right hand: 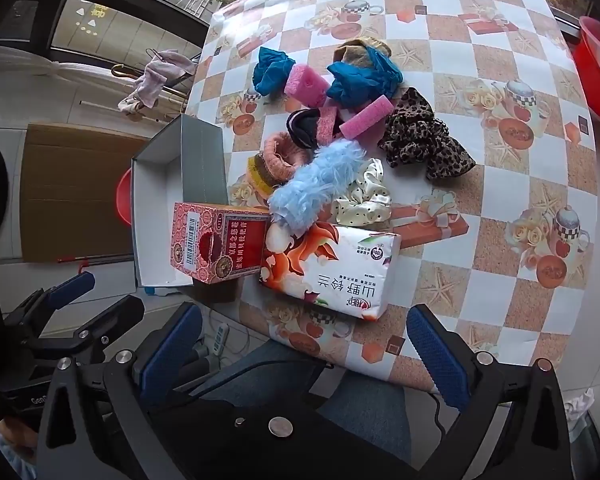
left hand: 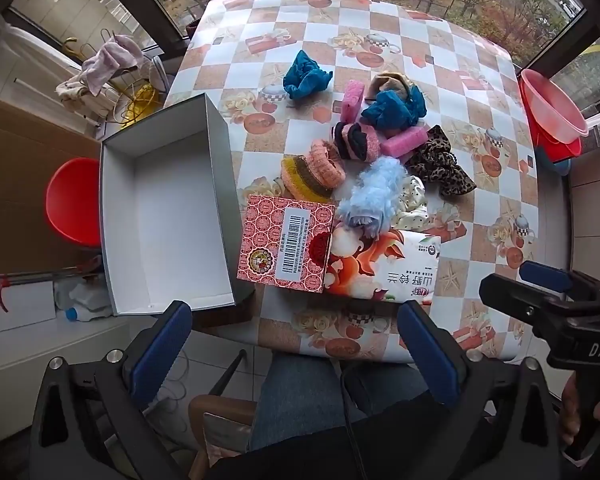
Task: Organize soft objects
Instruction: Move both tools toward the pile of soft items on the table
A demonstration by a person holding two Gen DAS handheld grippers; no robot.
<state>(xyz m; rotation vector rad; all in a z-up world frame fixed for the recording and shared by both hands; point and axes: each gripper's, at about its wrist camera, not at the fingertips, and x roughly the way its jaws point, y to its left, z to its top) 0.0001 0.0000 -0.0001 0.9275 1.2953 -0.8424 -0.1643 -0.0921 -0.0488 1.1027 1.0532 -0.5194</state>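
Note:
A heap of soft things lies mid-table: a light blue fluffy scrunchie, a leopard-print scrunchie, a cream dotted one, teal cloths, pink sponges and knitted rings. An empty white box stands at the table's left edge. My left gripper hovers open above the near edge, holding nothing. My right gripper is open too, empty, and shows as a black frame in the left wrist view.
A red patterned carton and a tissue pack lie near the front edge. Red basins stand right of the checked table. A red stool and a person's jeans are below.

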